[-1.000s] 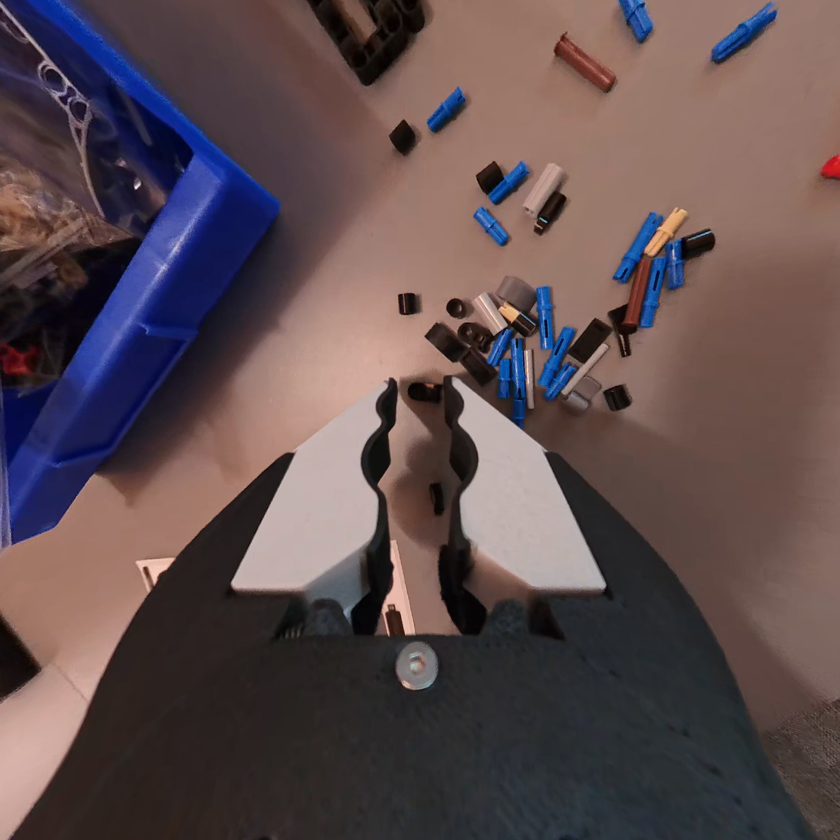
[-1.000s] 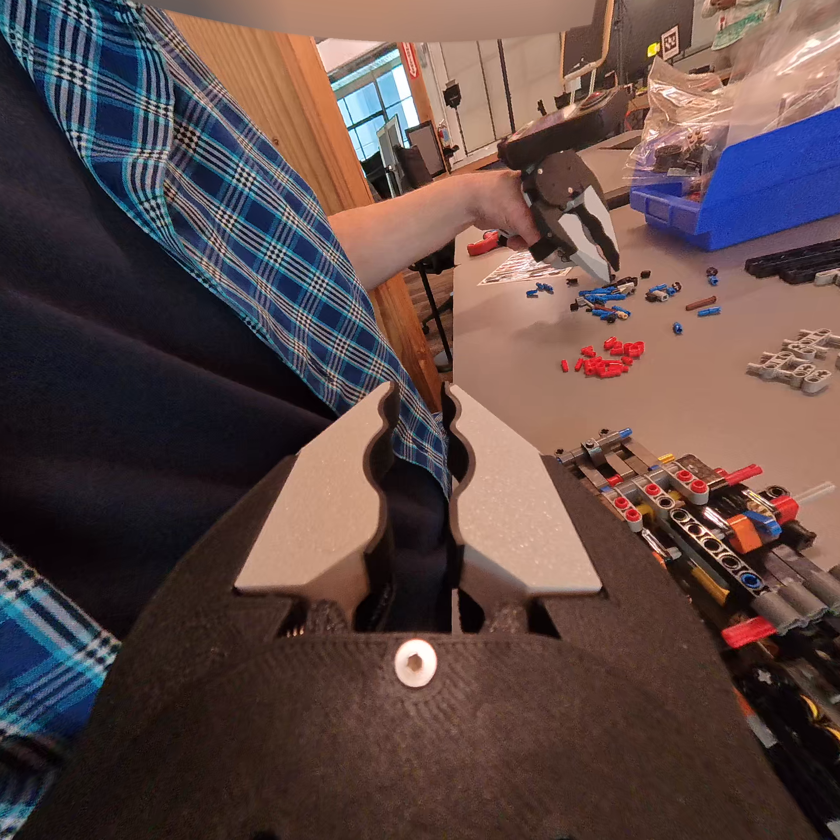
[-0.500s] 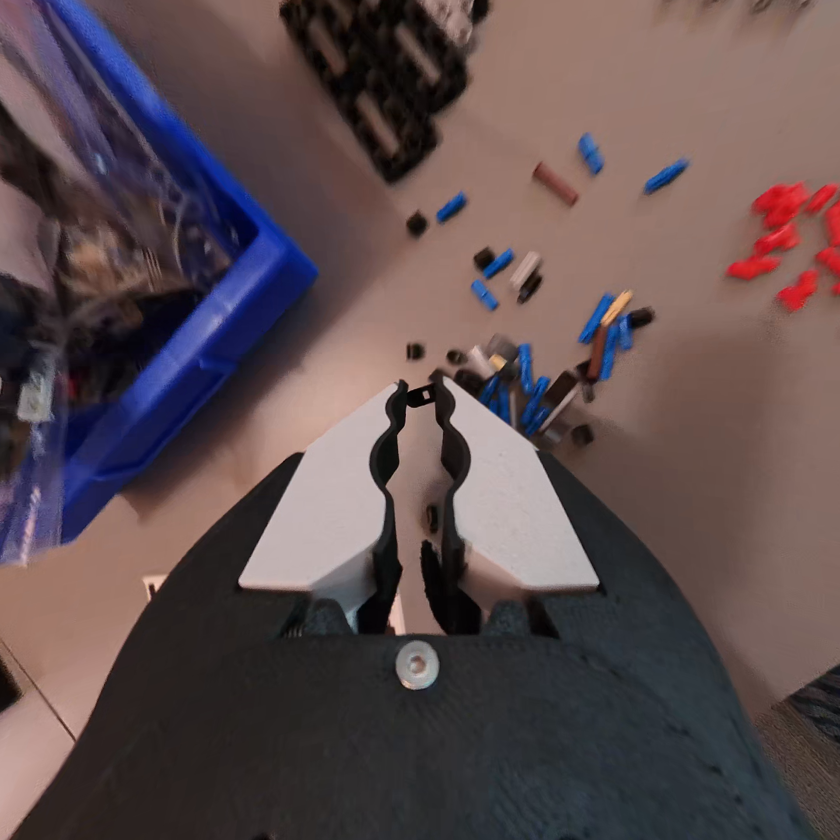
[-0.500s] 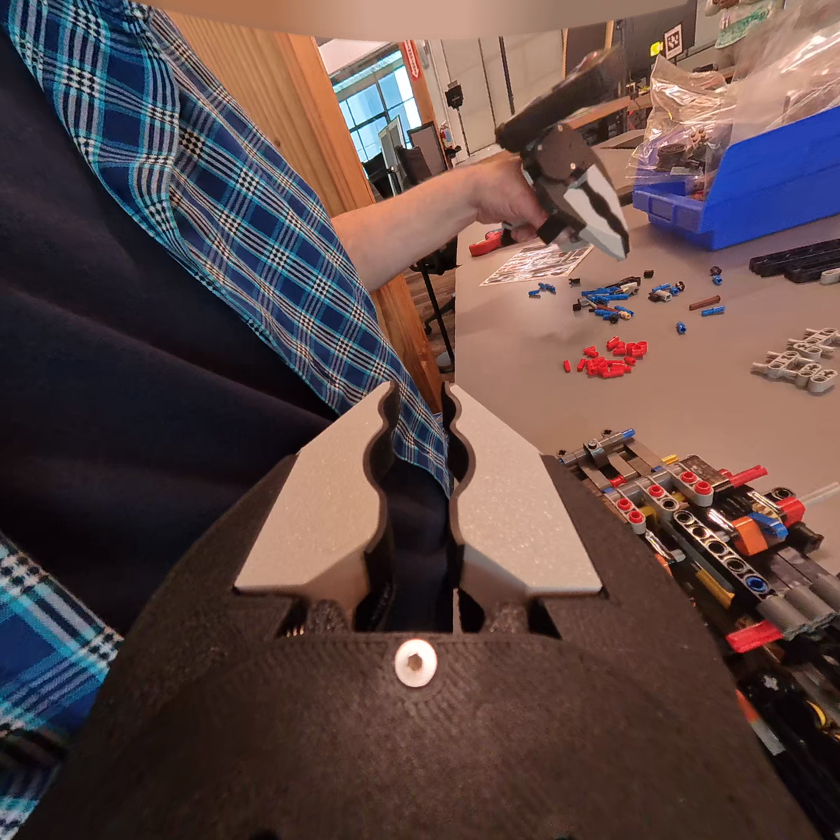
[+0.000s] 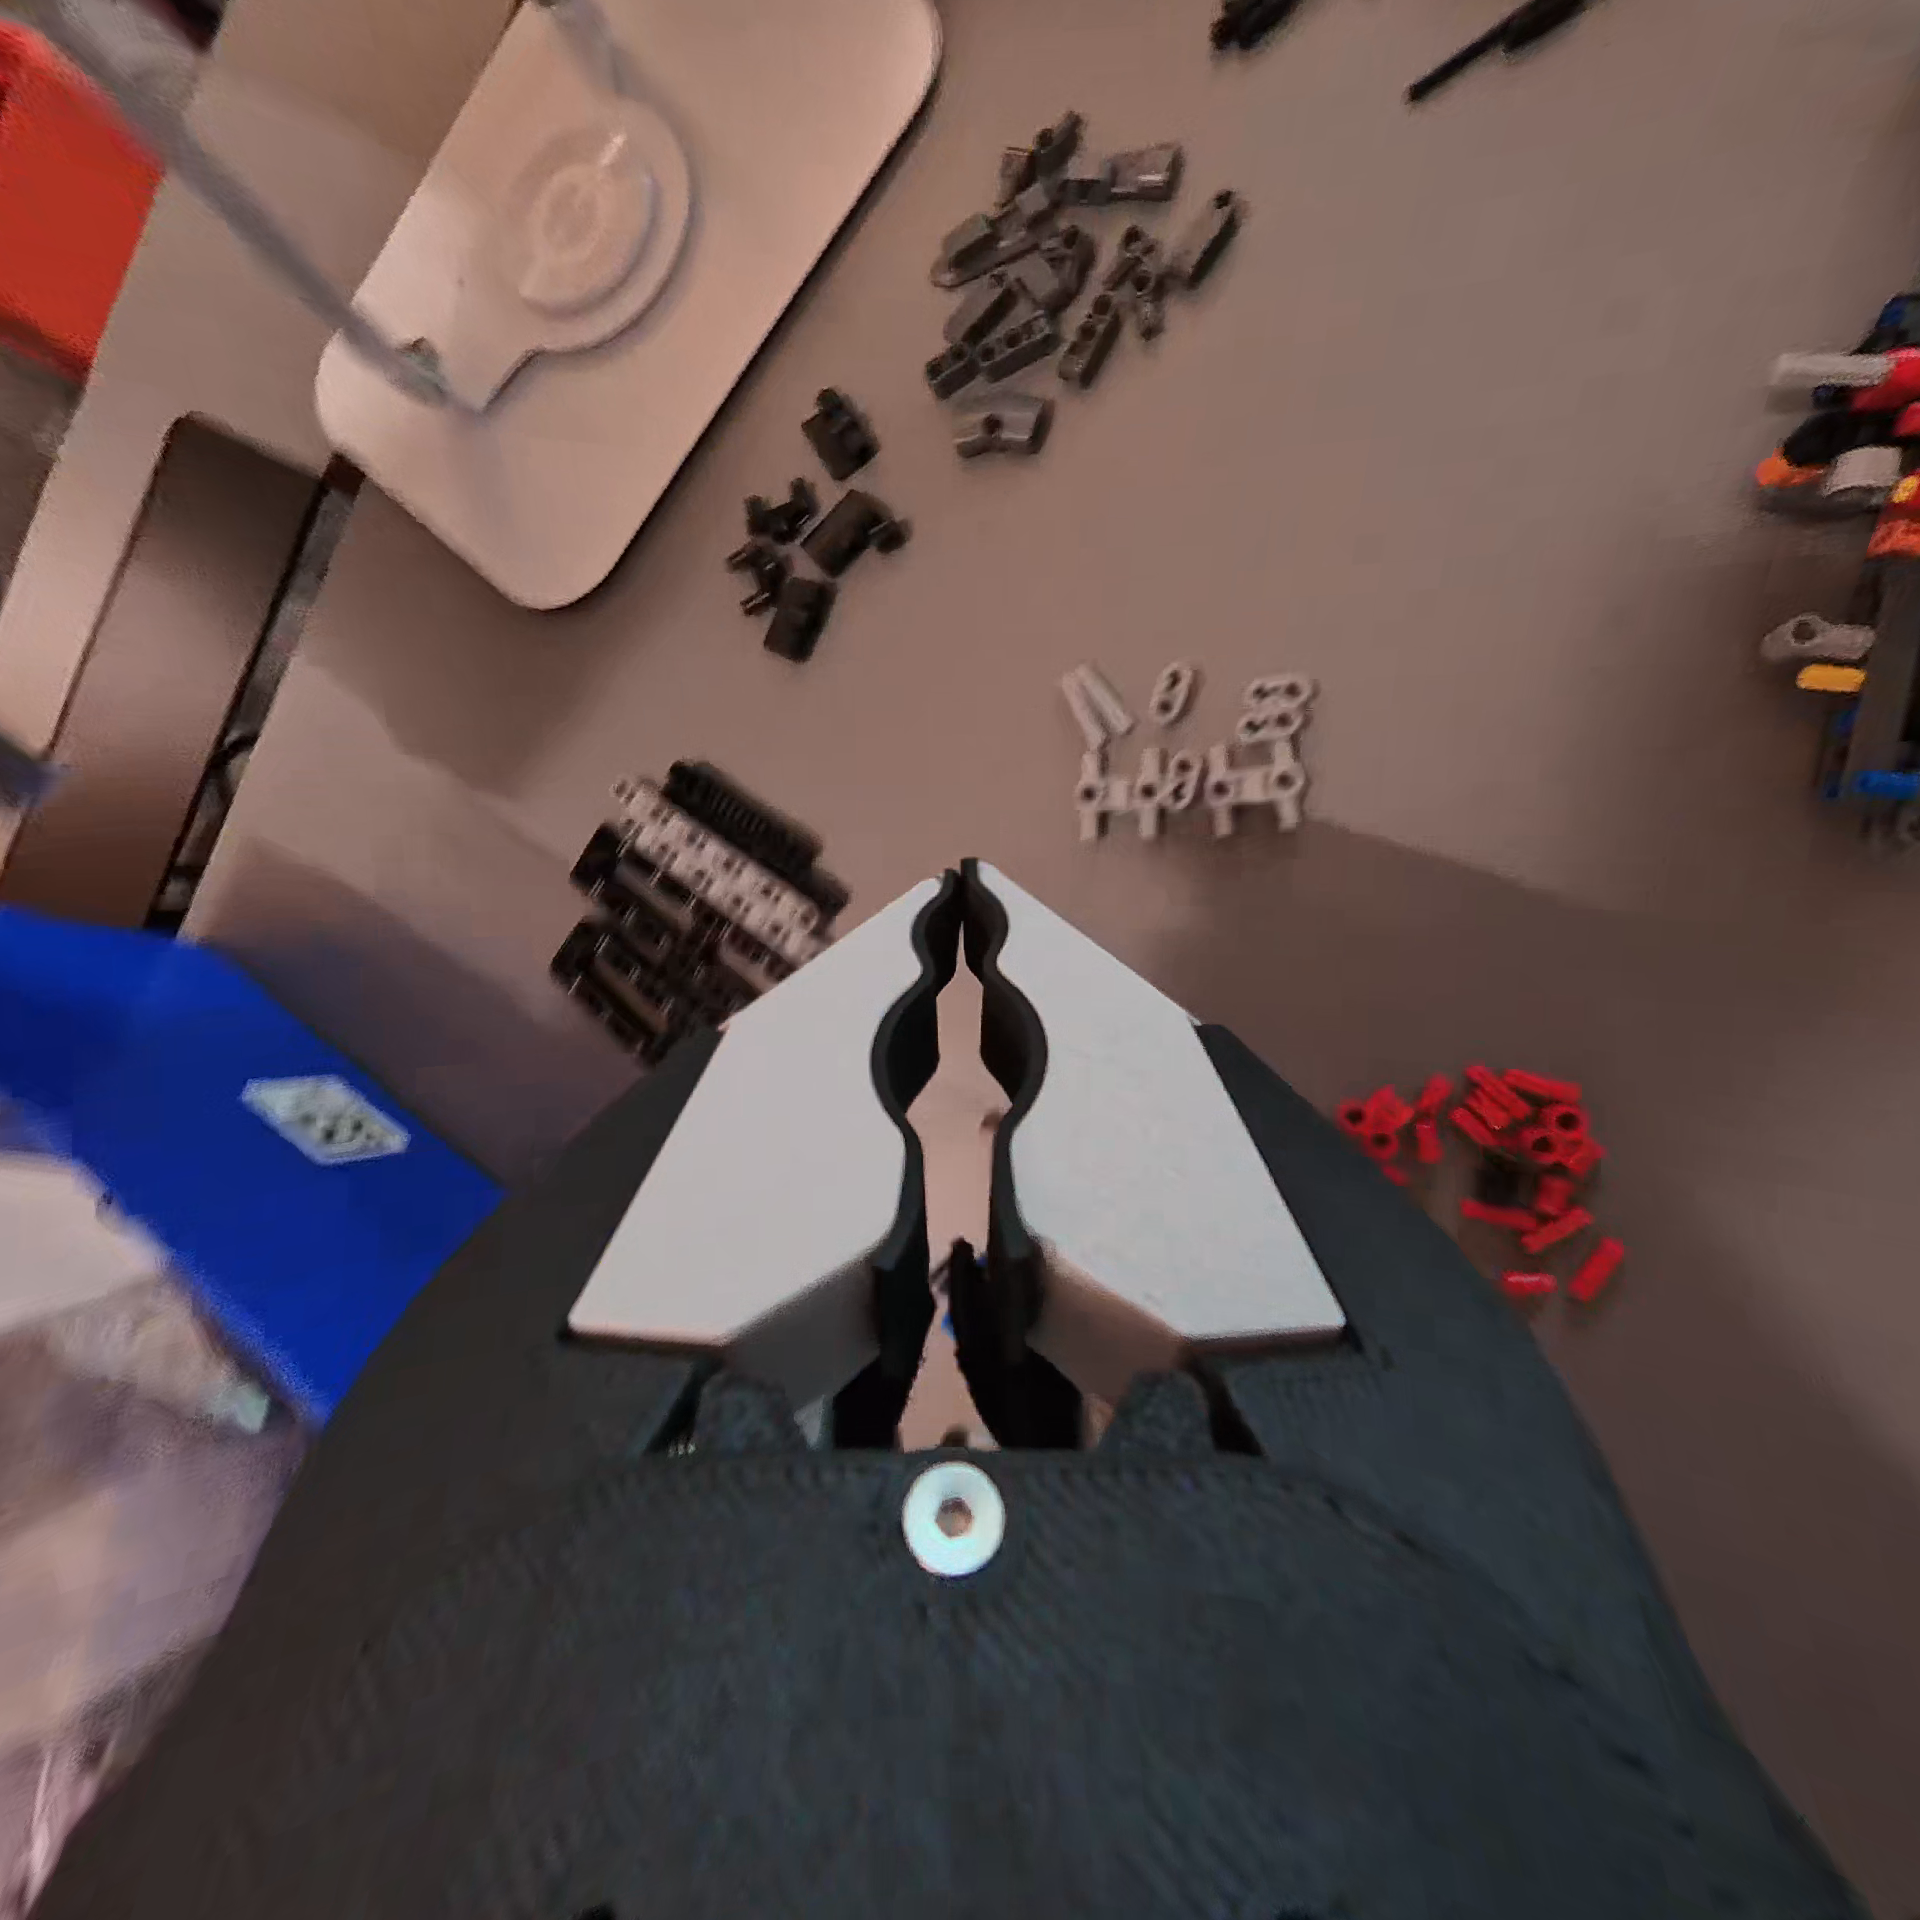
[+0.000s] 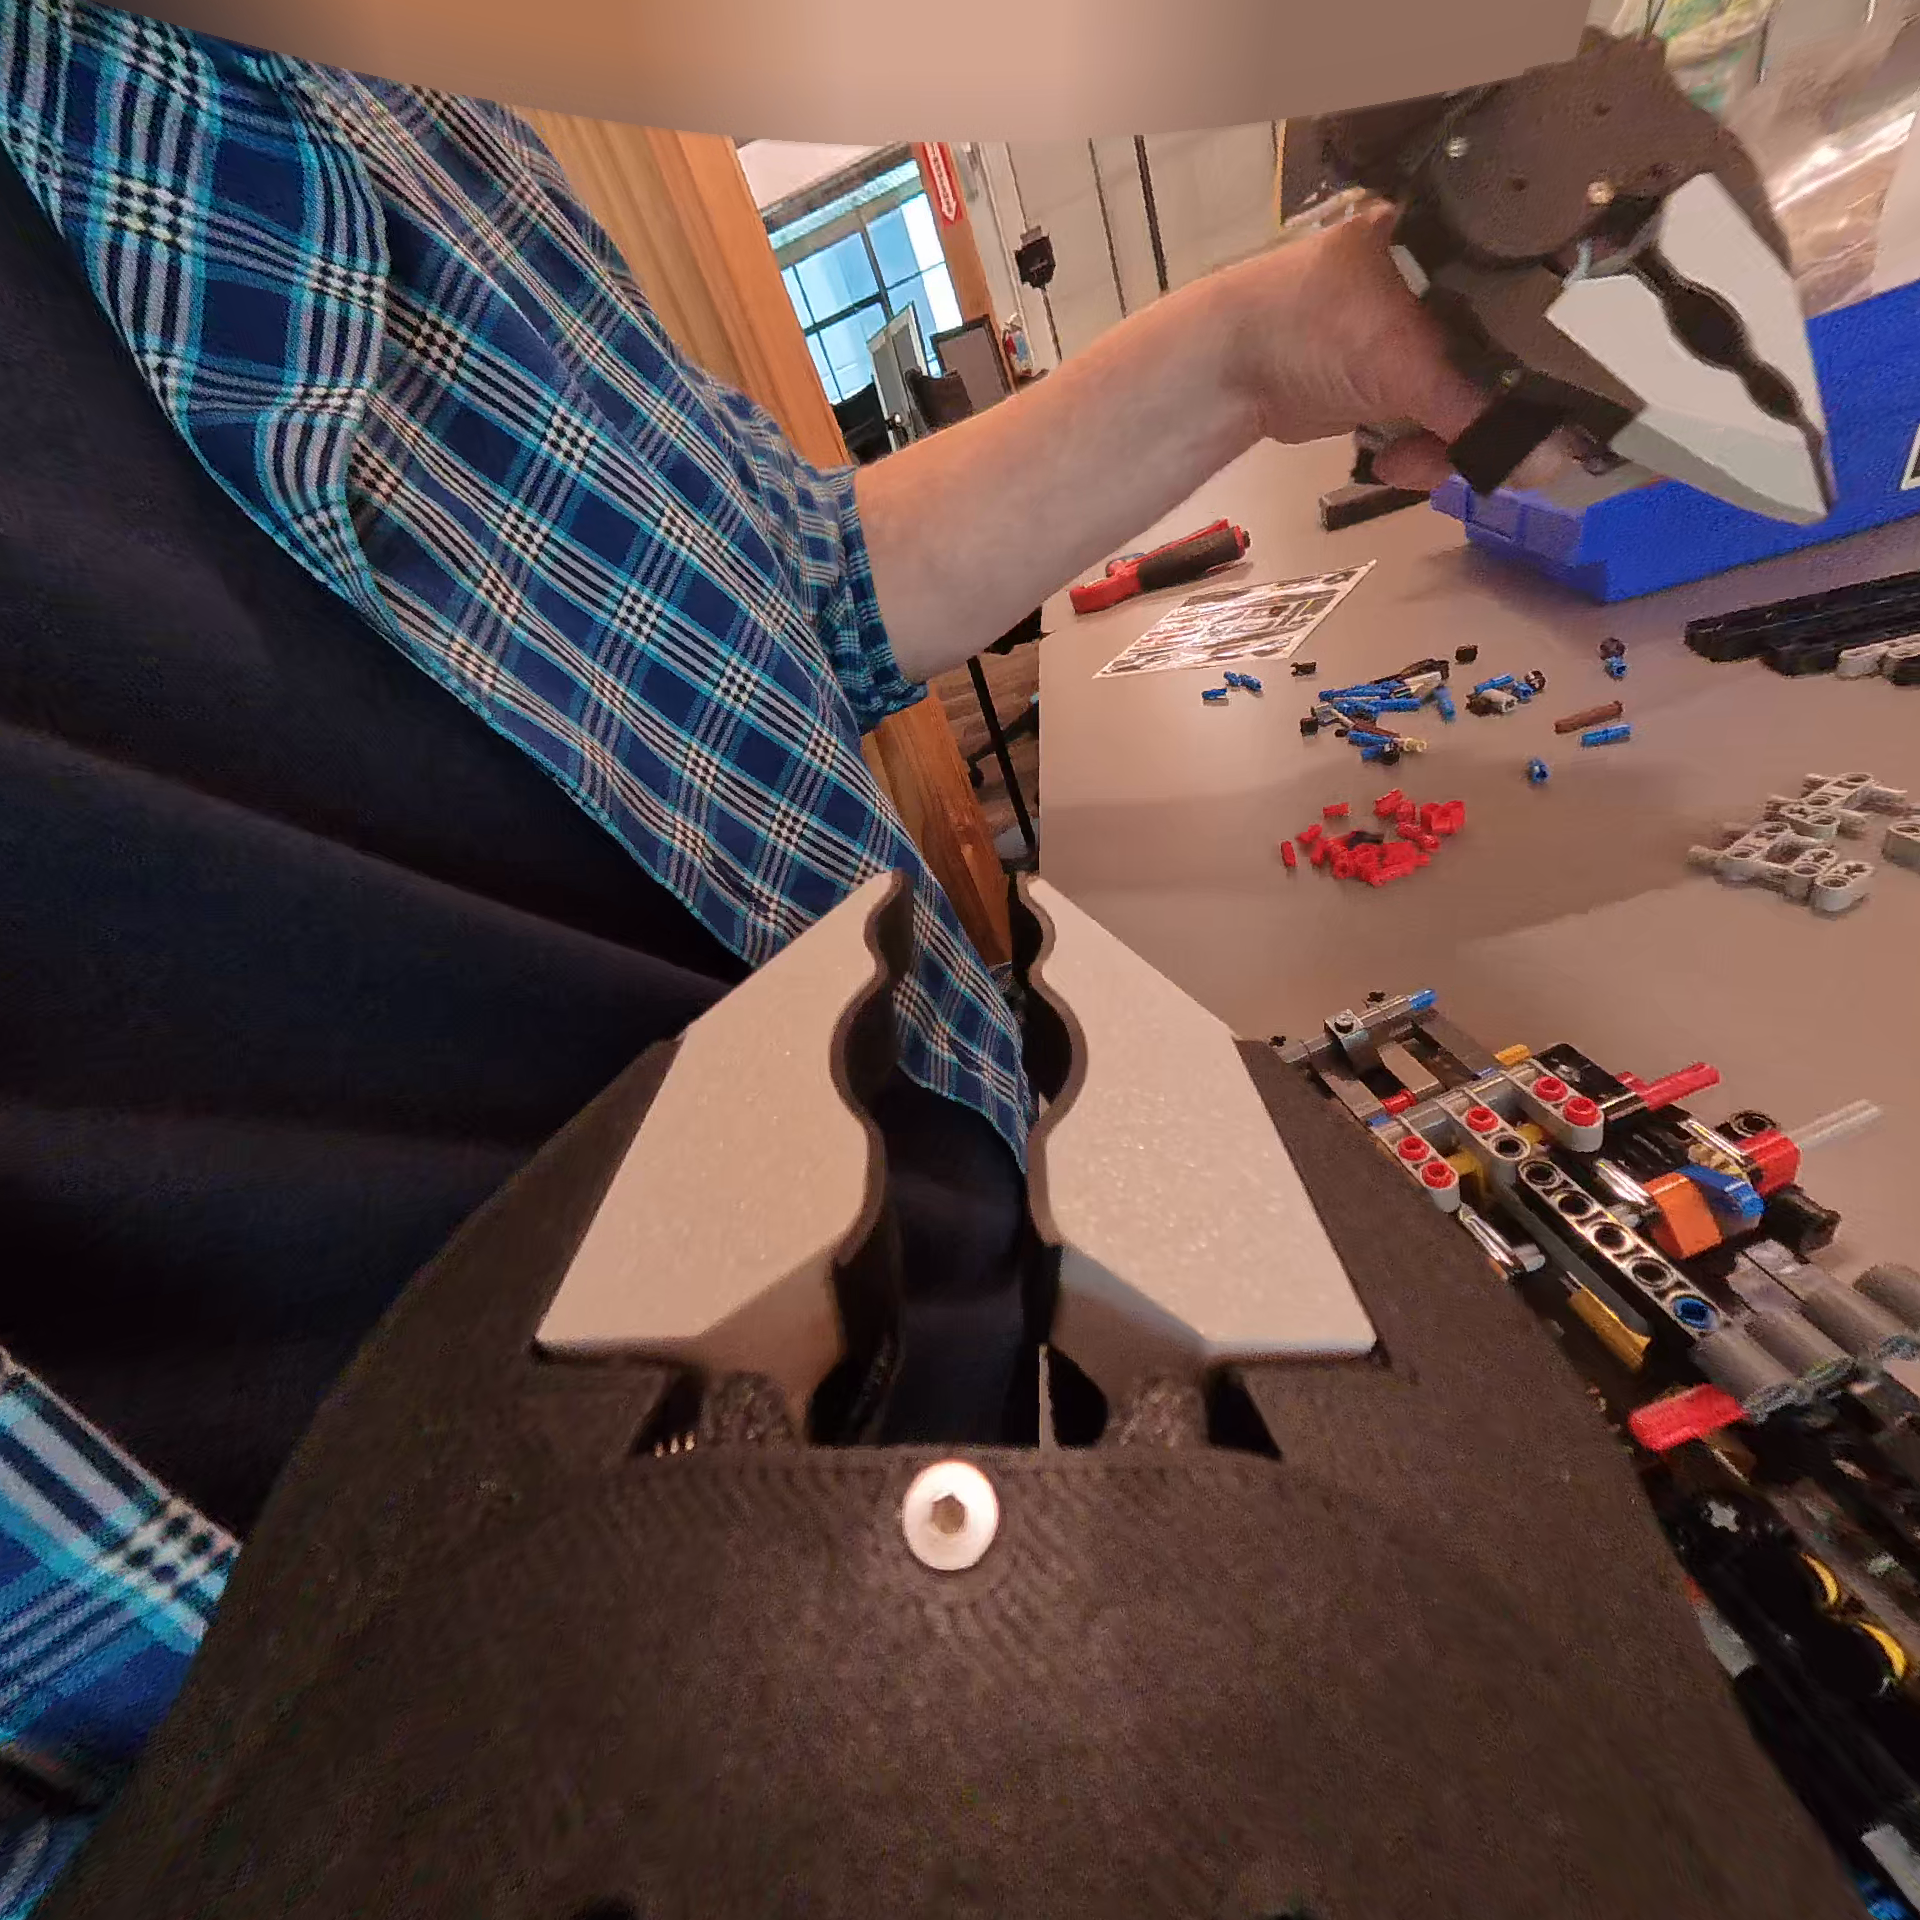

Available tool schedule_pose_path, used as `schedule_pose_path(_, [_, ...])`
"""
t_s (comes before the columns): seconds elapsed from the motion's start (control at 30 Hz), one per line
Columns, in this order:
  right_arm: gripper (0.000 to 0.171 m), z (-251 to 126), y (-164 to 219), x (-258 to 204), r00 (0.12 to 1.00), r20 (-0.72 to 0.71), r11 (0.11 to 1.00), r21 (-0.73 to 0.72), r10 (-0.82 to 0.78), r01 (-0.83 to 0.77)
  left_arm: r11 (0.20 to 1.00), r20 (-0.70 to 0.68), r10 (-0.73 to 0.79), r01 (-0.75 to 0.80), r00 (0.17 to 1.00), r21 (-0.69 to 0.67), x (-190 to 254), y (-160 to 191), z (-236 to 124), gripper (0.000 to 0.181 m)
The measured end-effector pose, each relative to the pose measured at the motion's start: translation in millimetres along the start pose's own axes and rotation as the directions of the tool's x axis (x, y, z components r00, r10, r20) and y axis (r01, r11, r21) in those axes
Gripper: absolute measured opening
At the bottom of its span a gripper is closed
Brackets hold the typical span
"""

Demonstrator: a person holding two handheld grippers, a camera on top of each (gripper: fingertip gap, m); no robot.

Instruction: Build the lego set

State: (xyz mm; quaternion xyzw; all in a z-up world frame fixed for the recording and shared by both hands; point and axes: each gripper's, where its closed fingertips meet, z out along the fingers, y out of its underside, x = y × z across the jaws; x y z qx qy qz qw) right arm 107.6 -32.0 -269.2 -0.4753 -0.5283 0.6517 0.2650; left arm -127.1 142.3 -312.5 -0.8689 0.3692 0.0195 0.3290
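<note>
My left claw (image 5: 966, 873) hangs above the table (image 5: 1455, 520), tips pinched together; whether a small piece sits between them I cannot tell. It has risen from the blue pins (image 6: 1382, 707) toward the ribbed black beams (image 5: 696, 914). My right claw (image 6: 961, 914), slightly parted and empty, faces a plaid shirt (image 6: 582, 540) beside the knobbly half-built model (image 6: 1621, 1226).
</note>
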Motion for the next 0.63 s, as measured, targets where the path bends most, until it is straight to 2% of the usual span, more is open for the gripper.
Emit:
schedule_pose_path(0.2, [0.018,3,3,5,1.0,-0.009,1.0,-0.014,0.012,-0.013,0.989,0.173,-0.144,0.146,0.974,-0.002,-6,64,-61,0.0])
schedule_pose_path(0.37, [0.017,22,3,30,0.988,-0.153,0.993,-0.113,0.024,-0.042,0.971,0.253,-0.228,0.237,0.94,-0.005,10,122,-86,0.0])
schedule_pose_path(0.5, [0.014,48,-14,58,0.966,-0.23,0.949,-0.314,-0.118,0.041,0.961,0.289,-0.262,0.277,0.921,-0.011,20,164,-94,0.0])
schedule_pose_path(0.63, [0.014,94,-23,84,0.967,-0.221,0.901,-0.434,-0.125,0.017,0.951,0.105,-0.303,0.294,0.947,0.095,63,159,-91,0.0])
